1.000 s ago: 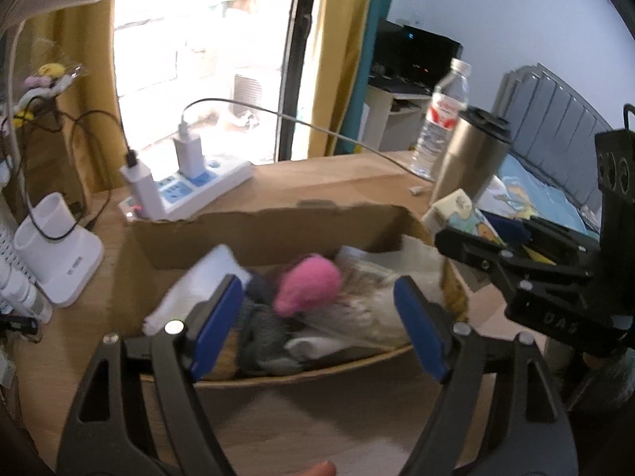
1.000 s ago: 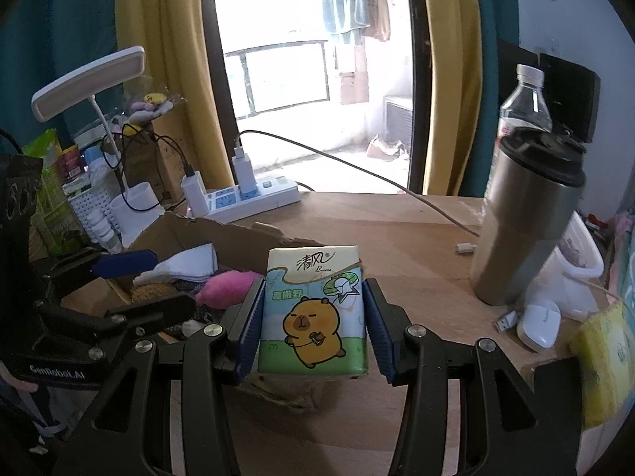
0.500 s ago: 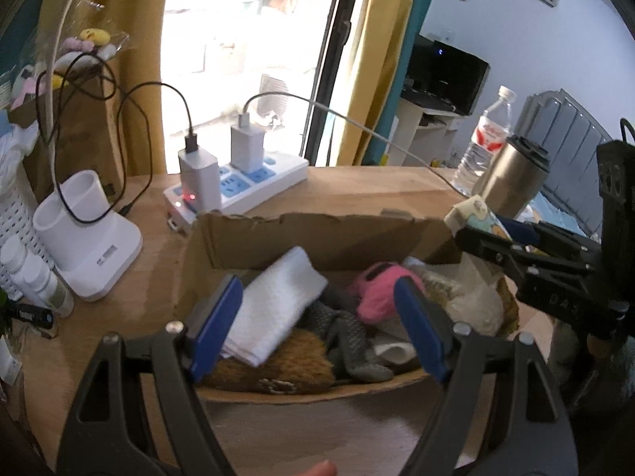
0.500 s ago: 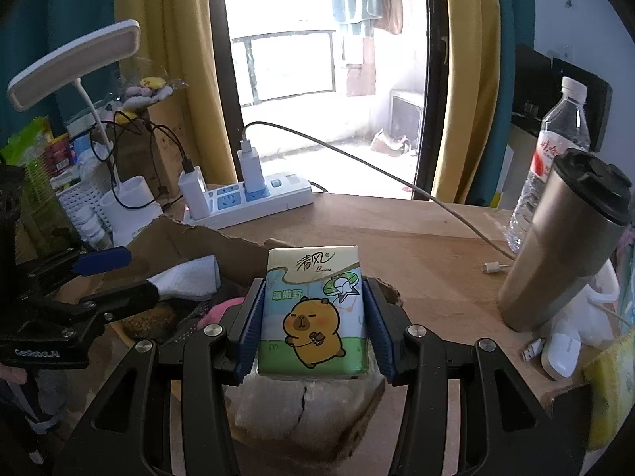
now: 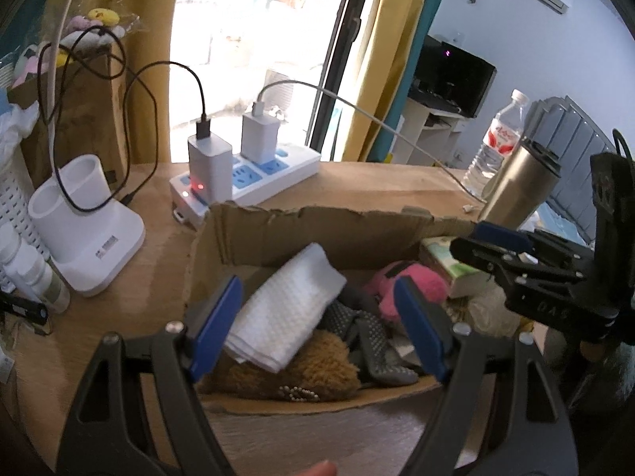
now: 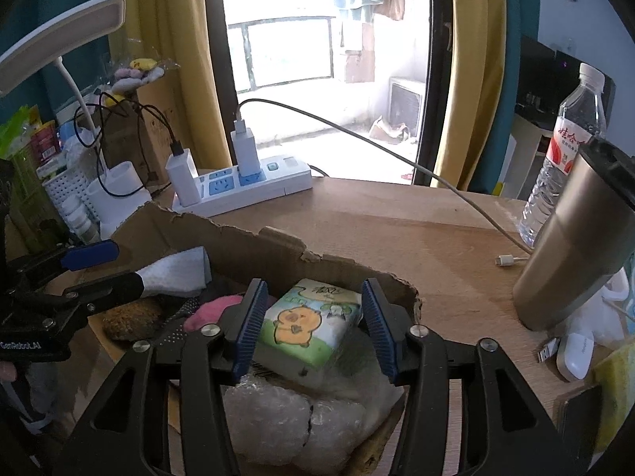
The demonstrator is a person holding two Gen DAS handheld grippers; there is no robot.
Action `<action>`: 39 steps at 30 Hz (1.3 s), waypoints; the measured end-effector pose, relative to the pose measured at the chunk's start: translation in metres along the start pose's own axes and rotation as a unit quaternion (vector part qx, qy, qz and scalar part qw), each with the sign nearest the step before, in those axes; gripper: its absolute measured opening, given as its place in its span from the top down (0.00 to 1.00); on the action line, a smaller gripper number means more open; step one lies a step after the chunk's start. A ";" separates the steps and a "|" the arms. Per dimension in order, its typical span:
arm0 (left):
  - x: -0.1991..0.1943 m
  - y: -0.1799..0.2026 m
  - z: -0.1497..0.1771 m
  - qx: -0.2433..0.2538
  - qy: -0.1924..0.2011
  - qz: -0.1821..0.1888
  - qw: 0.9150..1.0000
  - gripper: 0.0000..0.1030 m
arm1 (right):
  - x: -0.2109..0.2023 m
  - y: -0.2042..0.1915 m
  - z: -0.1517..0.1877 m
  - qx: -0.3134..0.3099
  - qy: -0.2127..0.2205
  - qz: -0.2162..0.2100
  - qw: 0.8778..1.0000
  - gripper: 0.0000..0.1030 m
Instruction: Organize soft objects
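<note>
A torn cardboard box [image 5: 317, 230] [image 6: 238, 242] on the wooden desk holds soft things: a white folded cloth [image 5: 289, 309], a pink plush [image 5: 412, 285], a brown fuzzy item [image 5: 313, 373], a grey knit piece [image 5: 369, 337] and bubble wrap [image 6: 278, 416]. A tissue pack with a cartoon capybara [image 6: 309, 321] [image 5: 448, 265] lies tilted in the box's right end. My right gripper [image 6: 313, 325] straddles it with jaws opening, and the pads no longer press on it. My left gripper [image 5: 317, 327] hangs open over the white cloth, holding nothing.
Behind the box lies a white power strip [image 5: 246, 182] with two chargers and cables. A steel tumbler [image 6: 575, 254] and a water bottle [image 6: 563, 158] stand at the right, with a white mouse [image 6: 575, 353] beside them. At the left stands a white lamp base [image 5: 83, 230].
The right gripper sank into the box with the tissue pack and its jaws spread; the pack now lies tilted and free. The left gripper shifted left over the white cloth.
</note>
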State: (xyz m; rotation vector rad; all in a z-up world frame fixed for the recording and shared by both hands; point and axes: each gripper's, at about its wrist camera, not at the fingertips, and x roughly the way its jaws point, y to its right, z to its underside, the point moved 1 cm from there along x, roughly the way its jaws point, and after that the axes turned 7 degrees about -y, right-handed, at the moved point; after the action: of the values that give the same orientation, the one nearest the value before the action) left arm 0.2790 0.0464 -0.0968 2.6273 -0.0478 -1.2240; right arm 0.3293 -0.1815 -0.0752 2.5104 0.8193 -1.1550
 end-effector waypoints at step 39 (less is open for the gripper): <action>-0.106 0.026 0.029 0.029 0.068 0.009 0.997 0.22 | -0.101 -0.045 0.021 -0.020 0.066 0.015 0.997 0.41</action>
State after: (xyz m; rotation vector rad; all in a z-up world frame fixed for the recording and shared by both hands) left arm 0.1905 0.0290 -0.0290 2.7464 -0.0841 -1.0486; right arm 0.2369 -0.1927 -0.0122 2.5801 0.8252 -0.9618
